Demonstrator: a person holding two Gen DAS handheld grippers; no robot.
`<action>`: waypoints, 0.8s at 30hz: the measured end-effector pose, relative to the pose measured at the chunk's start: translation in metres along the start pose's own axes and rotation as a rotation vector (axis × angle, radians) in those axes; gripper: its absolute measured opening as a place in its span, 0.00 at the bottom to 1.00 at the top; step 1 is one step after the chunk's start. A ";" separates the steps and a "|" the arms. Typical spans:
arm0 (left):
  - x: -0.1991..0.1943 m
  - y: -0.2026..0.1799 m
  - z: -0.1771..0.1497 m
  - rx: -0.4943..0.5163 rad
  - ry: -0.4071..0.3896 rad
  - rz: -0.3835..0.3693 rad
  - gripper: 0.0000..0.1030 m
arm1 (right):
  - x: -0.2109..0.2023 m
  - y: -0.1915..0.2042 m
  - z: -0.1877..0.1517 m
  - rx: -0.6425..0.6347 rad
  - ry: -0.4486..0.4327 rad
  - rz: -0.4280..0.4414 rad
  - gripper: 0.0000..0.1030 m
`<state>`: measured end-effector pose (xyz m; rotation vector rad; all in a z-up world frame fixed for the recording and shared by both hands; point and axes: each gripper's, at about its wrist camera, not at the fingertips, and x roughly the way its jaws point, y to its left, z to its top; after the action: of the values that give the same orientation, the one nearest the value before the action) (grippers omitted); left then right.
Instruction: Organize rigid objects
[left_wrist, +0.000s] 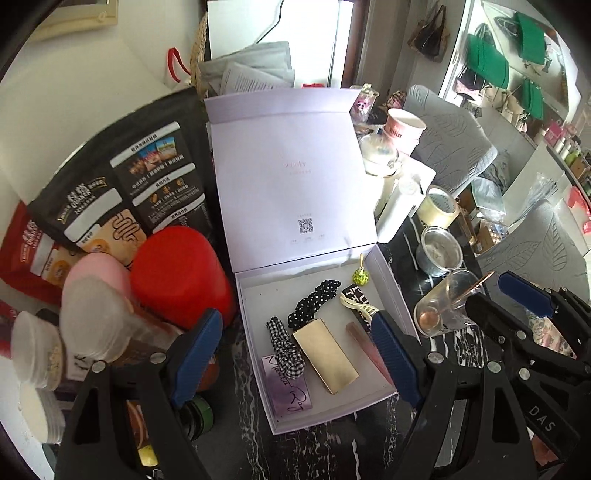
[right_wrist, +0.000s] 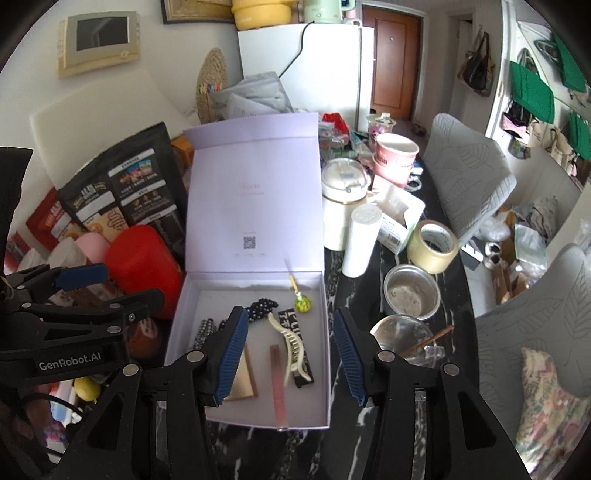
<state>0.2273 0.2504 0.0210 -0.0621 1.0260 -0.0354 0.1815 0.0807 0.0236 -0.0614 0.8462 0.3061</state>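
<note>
Both grippers hover, holding nothing, over an open lilac card box (right_wrist: 325, 332) on the dark marbled bench (right_wrist: 354, 291).

Left gripper (left_wrist: 295, 354) fingers wide, right gripper (right_wrist: 291, 354) fingers parted; inside lie a cream toothed claw clip (right_wrist: 290, 347), brass plate (left_wrist: 325, 356), pink tube (right_wrist: 277, 380) and polka-dot scrunchie (left_wrist: 314, 301).

Hair clip (right_wrist: 290, 345) in box (right_wrist: 327, 354) — lid behind.

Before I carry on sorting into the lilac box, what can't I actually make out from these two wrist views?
- Gold case: right wrist view, partly behind a finger of the right gripper.
- Cream hair claw: left wrist view, partly behind a finger of the left gripper.
- Lid print of the lilac box: too small to read.
- Jars at left: left wrist view, blurred and distorted near the edge.
</note>
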 end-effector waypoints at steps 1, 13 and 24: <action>-0.007 0.000 -0.002 0.001 -0.008 -0.004 0.81 | -0.006 0.001 -0.001 0.003 -0.004 -0.001 0.51; -0.080 0.000 -0.037 0.017 -0.088 -0.010 0.81 | -0.068 0.007 -0.030 0.046 -0.035 -0.012 0.55; -0.123 -0.012 -0.081 0.022 -0.128 0.002 0.81 | -0.116 0.008 -0.073 0.065 -0.055 0.001 0.59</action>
<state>0.0944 0.2428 0.0846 -0.0423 0.8972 -0.0406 0.0541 0.0475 0.0624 0.0083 0.8010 0.2797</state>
